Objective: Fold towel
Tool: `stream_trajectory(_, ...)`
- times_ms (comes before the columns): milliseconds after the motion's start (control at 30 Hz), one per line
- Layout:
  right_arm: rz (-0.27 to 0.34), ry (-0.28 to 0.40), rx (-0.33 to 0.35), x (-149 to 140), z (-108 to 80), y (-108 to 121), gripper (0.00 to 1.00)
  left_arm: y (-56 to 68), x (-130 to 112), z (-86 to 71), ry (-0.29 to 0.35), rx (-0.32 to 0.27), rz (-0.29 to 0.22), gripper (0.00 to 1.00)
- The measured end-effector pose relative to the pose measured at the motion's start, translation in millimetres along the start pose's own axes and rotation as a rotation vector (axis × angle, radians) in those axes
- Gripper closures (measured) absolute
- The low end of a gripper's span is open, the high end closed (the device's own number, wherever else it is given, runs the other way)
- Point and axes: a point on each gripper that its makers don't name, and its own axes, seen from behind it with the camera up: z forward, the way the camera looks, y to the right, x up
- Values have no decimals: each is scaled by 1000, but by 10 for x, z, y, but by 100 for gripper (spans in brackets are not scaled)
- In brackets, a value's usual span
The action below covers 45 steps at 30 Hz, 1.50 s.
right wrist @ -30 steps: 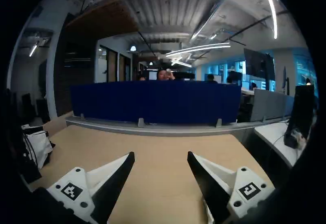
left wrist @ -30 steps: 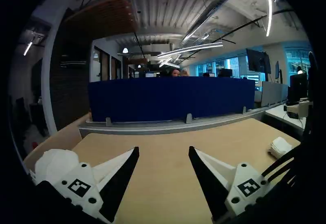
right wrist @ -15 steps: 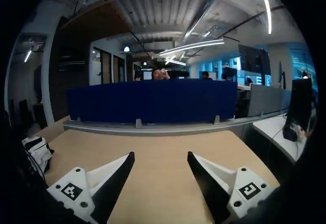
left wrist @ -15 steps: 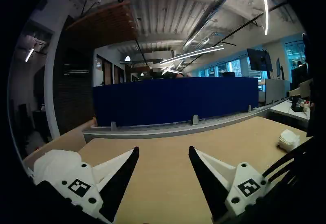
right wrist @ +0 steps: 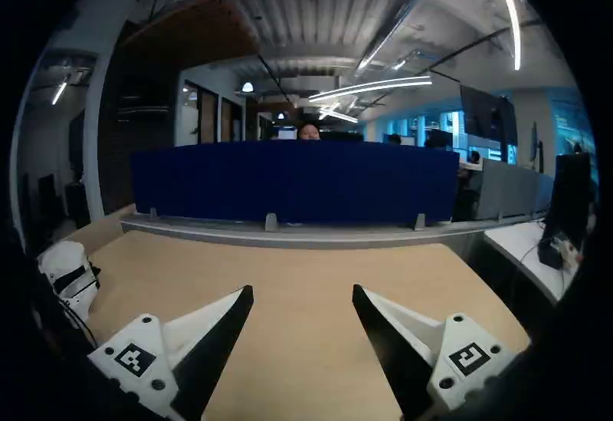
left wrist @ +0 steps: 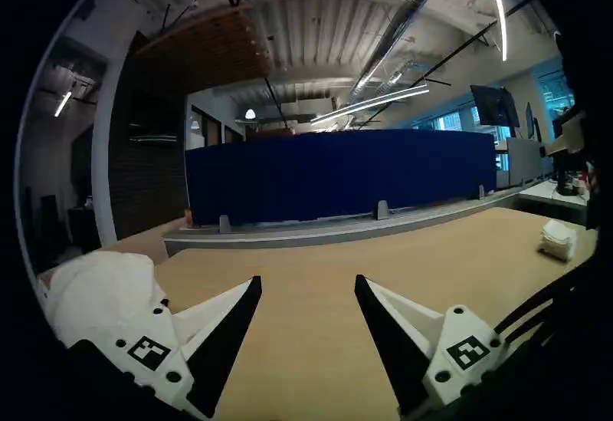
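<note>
A crumpled white towel (left wrist: pixel 96 292) lies on the wooden table (left wrist: pixel 322 268) at the left of the left gripper view, right behind my left gripper's left finger; I cannot tell if they touch. My left gripper (left wrist: pixel 307 278) is open over bare wood with nothing between its fingers. A small folded white towel (left wrist: pixel 558 238) sits near the table's right edge. In the right gripper view my right gripper (right wrist: pixel 302 288) is open above the table (right wrist: pixel 306 268), holding nothing.
A blue partition (left wrist: pixel 337 175) on a grey rail closes the table's far edge. A white object with black bands (right wrist: pixel 67 270) sits at the left of the right gripper view. A neighbouring desk with monitors (right wrist: pixel 563 214) stands to the right. A person's head shows behind the partition.
The left gripper has dropped lower and closer to the crumpled towel, which looks larger now; the folded towel has slid toward the view's right edge. The right gripper has barely shifted. Both stay open.
</note>
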Motion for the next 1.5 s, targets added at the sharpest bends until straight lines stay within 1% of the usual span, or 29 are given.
stream_trajectory(200, -4, -1, 13, -87, 56, -104, 0, -85, -222, 45, 0, 19, -1, 10)
stream_trajectory(300, -8, -10, 23, -136, 72, -146, 0, -110, -287, 70, 6, 27, -13, 10)
stream_trajectory(433, -10, -12, 26, -150, 83, -171, 0, -138, -307, 72, 23, 42, -45, 10)
stream_trajectory(600, -10, -12, 29, -145, 97, -175, 0, -192, -299, 56, 30, 61, -65, 10)
stream_trajectory(700, -9, -12, 30, -135, 104, -167, 0, -199, -293, 48, 38, 61, -73, 10)
stream_trajectory(900, -6, -11, 34, -143, 109, -152, 0, -187, -289, 35, 44, 54, -77, 10)
stream_trajectory(1100, -7, -17, 30, -194, 121, -126, 0, -207, -287, 36, 44, 56, -76, 10)
stream_trajectory(1267, 1, -4, 25, -181, 108, -83, 0, -207, -295, 36, 44, 56, -78, 10)
stream_trajectory(1400, 8, 15, 17, -114, 83, -6, 0, -202, -292, 40, 44, 56, -78, 10)
stream_trajectory(1500, 9, 33, 7, -36, 51, 99, 0, -203, -292, 38, 44, 56, -78, 9)
